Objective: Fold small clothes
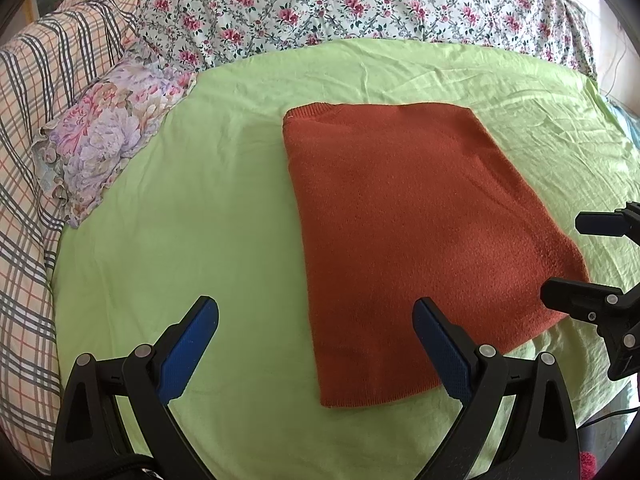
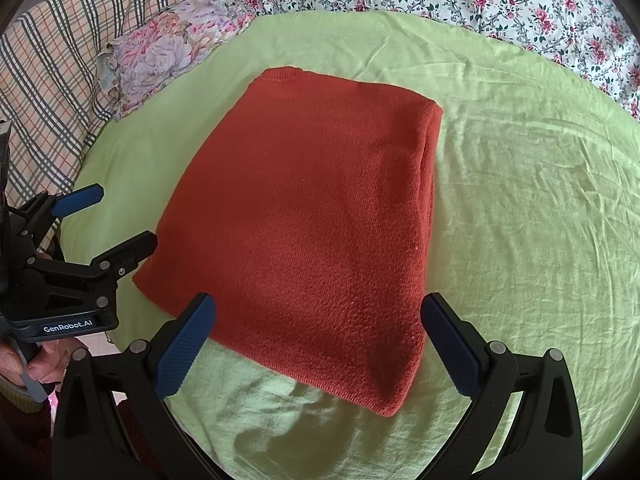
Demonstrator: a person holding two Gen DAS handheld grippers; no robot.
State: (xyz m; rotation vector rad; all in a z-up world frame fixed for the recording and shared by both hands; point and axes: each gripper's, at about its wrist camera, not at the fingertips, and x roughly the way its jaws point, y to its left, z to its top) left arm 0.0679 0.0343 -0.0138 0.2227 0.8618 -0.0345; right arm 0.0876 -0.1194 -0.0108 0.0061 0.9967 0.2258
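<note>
- Rust-orange knit, the garment [image 1: 420, 240] lies as a flat folded rectangle in the middle of the lime-green sheet [image 1: 200, 200], its ribbed neckline end pointing toward the floral quilt [image 1: 360, 0] and its hem end nearest both cameras.
- Beside the garment, on its left, sits a small floral pillow [image 1: 104, 148], well apart from the cloth; a plaid blanket [image 1: 24, 160] lies beyond that.
- At the garment's near left corner the left gripper [image 1: 316, 344] hangs with its blue pads spread wide, pinching nothing.
- At the garment's near right edge the right gripper [image 2: 316, 344] is likewise spread, straddling the hem without closing on it.
- Judging from its tidy shape, the garment looks folded at least once; one more fold, hem toward neckline, may remain.
- Risk: the layers along the garment's right edge are stacked thick, so a shallow pinch at the hem could catch only the top layer and peel the fold open.
- Risk: the sheet under the hem is loose and wrinkled, so a low pinch could grab sheet along with knit.
- Risk: uneven lifting by the two tongs would skew the rectangle.
</note>
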